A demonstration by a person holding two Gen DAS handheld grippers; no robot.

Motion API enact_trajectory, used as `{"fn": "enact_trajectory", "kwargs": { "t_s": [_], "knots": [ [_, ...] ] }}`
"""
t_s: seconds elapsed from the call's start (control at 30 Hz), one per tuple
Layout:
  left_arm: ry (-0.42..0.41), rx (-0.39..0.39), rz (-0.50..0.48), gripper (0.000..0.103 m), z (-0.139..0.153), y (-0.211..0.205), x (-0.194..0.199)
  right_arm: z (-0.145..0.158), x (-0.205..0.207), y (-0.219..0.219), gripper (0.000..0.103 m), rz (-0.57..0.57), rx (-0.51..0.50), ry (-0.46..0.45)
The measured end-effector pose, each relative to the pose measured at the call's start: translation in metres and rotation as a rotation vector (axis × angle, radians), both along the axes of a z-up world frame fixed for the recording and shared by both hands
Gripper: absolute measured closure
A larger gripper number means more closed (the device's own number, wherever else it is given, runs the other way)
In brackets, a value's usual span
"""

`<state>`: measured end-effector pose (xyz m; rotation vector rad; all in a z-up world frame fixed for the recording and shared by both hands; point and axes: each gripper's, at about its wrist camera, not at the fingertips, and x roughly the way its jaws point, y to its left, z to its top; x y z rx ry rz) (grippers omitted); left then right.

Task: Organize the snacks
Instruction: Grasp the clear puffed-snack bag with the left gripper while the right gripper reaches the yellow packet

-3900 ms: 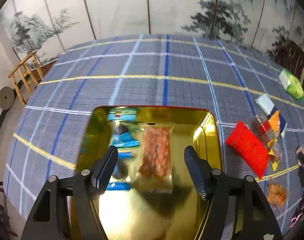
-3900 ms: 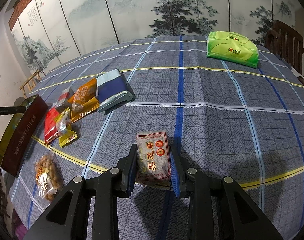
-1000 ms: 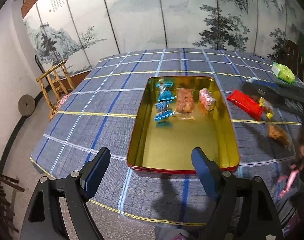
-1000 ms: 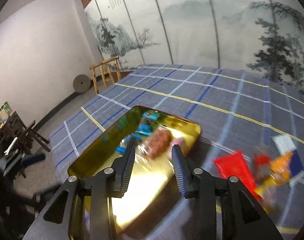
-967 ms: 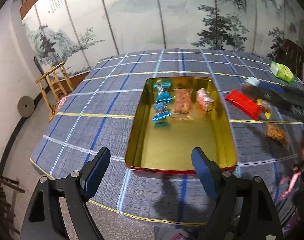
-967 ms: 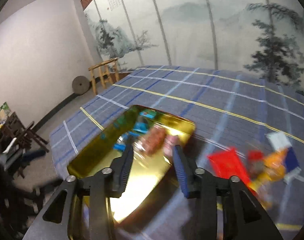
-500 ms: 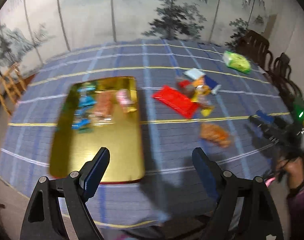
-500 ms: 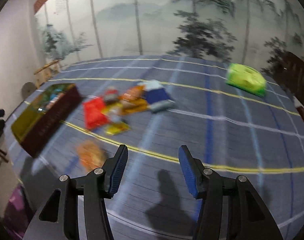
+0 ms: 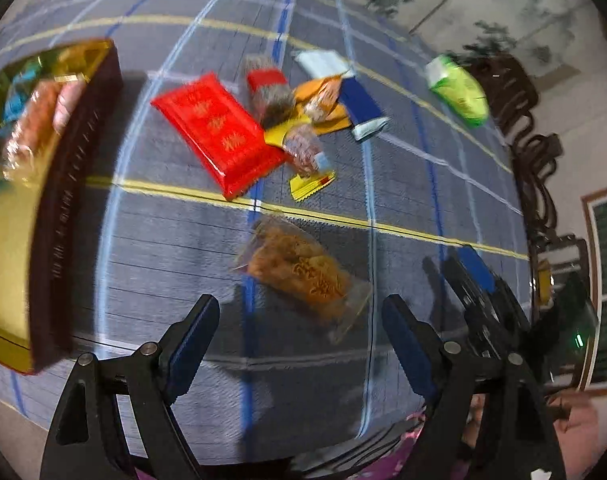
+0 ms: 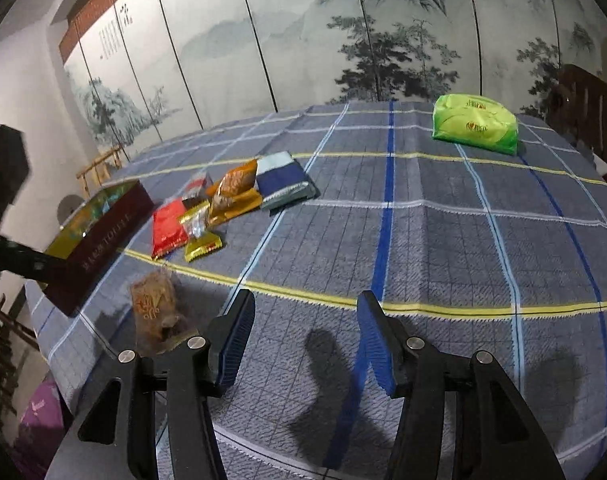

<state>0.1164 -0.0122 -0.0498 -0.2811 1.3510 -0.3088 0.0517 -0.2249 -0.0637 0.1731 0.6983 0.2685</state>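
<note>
My left gripper [image 9: 299, 340] is open and empty, just short of a clear bag of orange-brown snacks [image 9: 299, 272] lying on the blue checked cloth. The same bag [image 10: 155, 308] lies left of my right gripper [image 10: 303, 336], which is open and empty above bare cloth. The gold tin with dark red sides [image 9: 63, 184] holds several snack packets at the far left; it also shows in the right wrist view [image 10: 103, 236]. A red flat packet [image 9: 219, 132] and a pile of small snack packets [image 9: 303, 120] lie beyond the bag.
A white and blue packet [image 10: 283, 184] lies beside the pile. A green bag [image 10: 475, 128] sits at the far right of the table. A dark wooden chair [image 10: 587, 96] stands behind it. The table's near edge runs just under both grippers. The right gripper's body [image 9: 479, 300] shows at right.
My left gripper has swung right from over the tin and come down close to the orange snack bag. My right gripper, empty since leaving its packet in the tin, has moved back over the cloth.
</note>
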Motion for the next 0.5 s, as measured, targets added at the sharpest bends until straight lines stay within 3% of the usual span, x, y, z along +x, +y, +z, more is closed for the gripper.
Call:
{"fn": "enact_trajectory", "kwargs": {
  "t_s": [0.2, 0.5],
  "knots": [
    [0.11, 0.059, 0.109, 0.03, -0.024, -0.019, 0.014, 0.001, -0.004, -0.006, 0.047, 0.019, 0.064, -0.024],
    [0.064, 0.187, 0.149, 0.028, -0.03, -0.049, 0.018, 0.002, -0.01, -0.013, 0.043, 0.039, 0.128, -0.054]
  ]
}}
